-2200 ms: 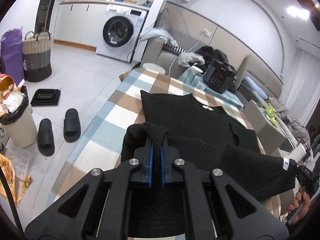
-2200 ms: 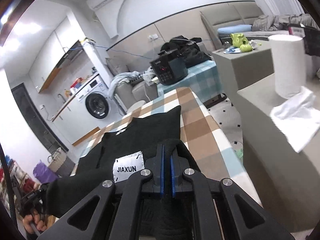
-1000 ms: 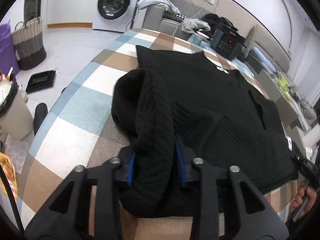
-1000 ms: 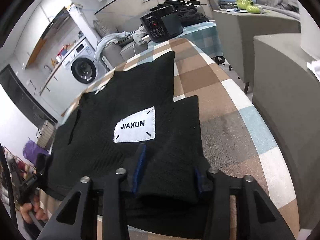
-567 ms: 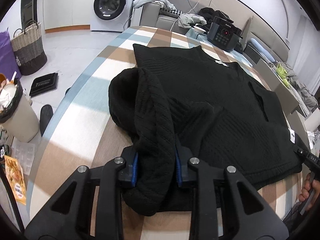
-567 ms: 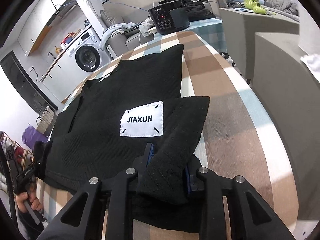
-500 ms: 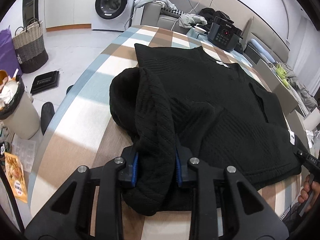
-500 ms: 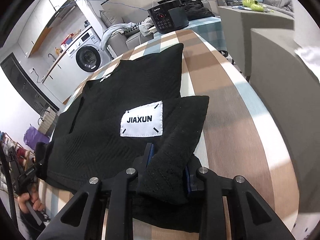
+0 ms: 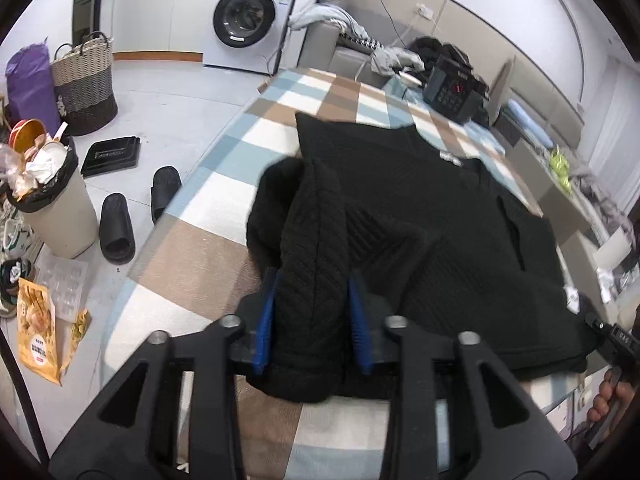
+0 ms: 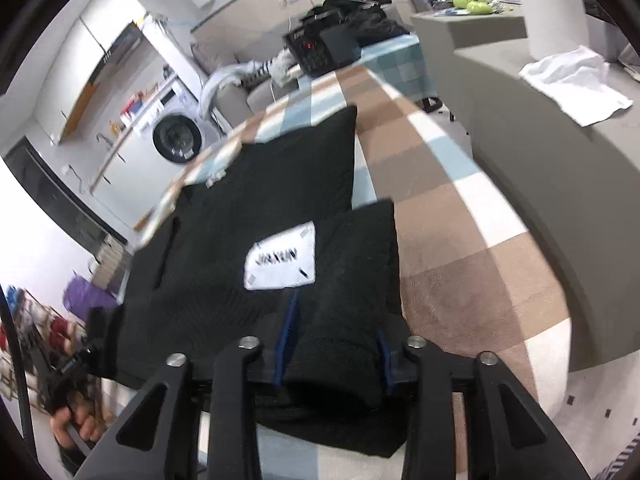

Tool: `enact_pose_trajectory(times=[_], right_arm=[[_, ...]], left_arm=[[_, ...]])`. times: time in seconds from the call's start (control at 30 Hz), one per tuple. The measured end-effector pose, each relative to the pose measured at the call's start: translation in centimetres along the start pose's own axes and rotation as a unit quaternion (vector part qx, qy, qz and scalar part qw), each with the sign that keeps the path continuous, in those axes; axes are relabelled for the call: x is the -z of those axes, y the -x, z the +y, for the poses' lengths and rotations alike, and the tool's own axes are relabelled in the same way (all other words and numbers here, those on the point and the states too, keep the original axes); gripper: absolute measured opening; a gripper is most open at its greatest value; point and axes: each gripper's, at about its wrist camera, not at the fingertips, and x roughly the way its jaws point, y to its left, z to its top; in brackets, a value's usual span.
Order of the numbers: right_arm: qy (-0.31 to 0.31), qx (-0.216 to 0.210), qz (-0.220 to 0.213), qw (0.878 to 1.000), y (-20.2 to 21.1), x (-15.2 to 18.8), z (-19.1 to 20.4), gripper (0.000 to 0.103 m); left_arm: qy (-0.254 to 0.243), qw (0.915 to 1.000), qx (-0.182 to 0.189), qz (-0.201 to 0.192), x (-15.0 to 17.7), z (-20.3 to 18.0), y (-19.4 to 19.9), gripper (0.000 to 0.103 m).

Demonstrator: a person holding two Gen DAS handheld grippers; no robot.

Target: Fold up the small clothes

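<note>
A black knit sweater (image 9: 440,208) lies spread on the checked table (image 9: 192,248), its near corners folded up onto it. A thick ribbed fold lies between the blue pads of my left gripper (image 9: 310,320), whose jaws are opening and stand loosely around the cloth. In the right wrist view the sweater (image 10: 248,208) shows a white label (image 10: 280,256). My right gripper (image 10: 334,340) straddles the folded corner just below the label, its jaws also opening. Each view catches the other gripper in a person's hand at the frame's lower edge.
Left of the table the floor holds a full bin (image 9: 52,208), slippers (image 9: 116,224) and a woven basket (image 9: 84,84). A black appliance (image 9: 452,92) stands at the table's far end. A grey counter with a white cloth (image 10: 576,80) runs close along the right.
Both grippers have pulled back toward the table's near edge and risen a little. Their pads stand wider than half a second ago, most plainly the right. The folds stay down on the sweater.
</note>
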Motion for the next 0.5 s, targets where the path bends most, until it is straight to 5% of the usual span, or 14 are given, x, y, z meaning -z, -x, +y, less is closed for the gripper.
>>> enact_pose_trajectory(times=[0.5], right_arm=[[-0.026,-0.046,-0.009,0.999,4.2,2.2,0.1,0.044]], left_arm=[[0.032,0.9994,-0.011,0.009,2.0,2.7,2.5,0.045]])
